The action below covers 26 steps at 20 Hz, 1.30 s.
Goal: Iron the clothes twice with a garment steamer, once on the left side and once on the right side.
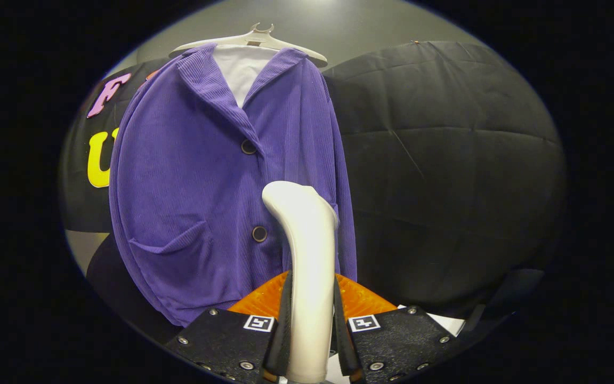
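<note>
Steamer [307, 266], clamped by its handle in gripper [309, 341], head up against jacket [221, 186] lower right front.
Rigid, smooth, likely slippery and top-heavy: grip mid-handle. Jacket soft, ribbed, light, on hanger [256, 40]; fabric will yield under pressure.

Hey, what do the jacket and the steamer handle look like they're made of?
Jacket: purple fine-ribbed fabric, probably corduroy, matte, shown by its narrow vertical ridges. Steamer handle, clamped between the fingers: smooth, glossy white, likely plastic, with soft highlights.
</note>
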Motion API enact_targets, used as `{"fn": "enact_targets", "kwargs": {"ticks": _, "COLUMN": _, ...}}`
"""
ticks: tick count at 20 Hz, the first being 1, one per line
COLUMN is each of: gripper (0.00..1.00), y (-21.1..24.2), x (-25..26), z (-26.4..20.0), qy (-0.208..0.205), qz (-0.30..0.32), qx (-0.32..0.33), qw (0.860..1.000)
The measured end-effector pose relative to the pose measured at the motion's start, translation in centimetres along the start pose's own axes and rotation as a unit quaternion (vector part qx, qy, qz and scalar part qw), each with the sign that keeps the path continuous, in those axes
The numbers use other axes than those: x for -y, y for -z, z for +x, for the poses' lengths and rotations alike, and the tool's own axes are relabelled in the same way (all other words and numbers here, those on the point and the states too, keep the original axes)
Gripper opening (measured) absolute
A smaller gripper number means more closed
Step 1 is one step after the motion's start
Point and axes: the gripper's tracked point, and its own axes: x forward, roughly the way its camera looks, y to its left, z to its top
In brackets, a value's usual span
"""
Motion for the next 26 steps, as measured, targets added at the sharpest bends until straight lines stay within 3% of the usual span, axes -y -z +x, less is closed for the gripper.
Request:
{"fn": "enact_targets", "kwargs": {"ticks": 11, "gripper": 0.36, "y": 9.8, "x": 0.4, "z": 0.5, "qy": -0.012, "qz": -0.004, "qx": -0.08, "qw": 0.997}}
{"fn": "enact_targets", "kwargs": {"ticks": 16, "gripper": 0.36, "y": 13.9, "x": 0.1, "z": -2.5, "qy": -0.03, "qz": -0.004, "qx": -0.106, "qw": 0.994}}
{"fn": "enact_targets", "kwargs": {"ticks": 26, "gripper": 0.36, "y": 8.8, "x": 1.0, "z": -15.6, "qy": -0.088, "qz": -0.015, "qx": -0.033, "qw": 0.995}}
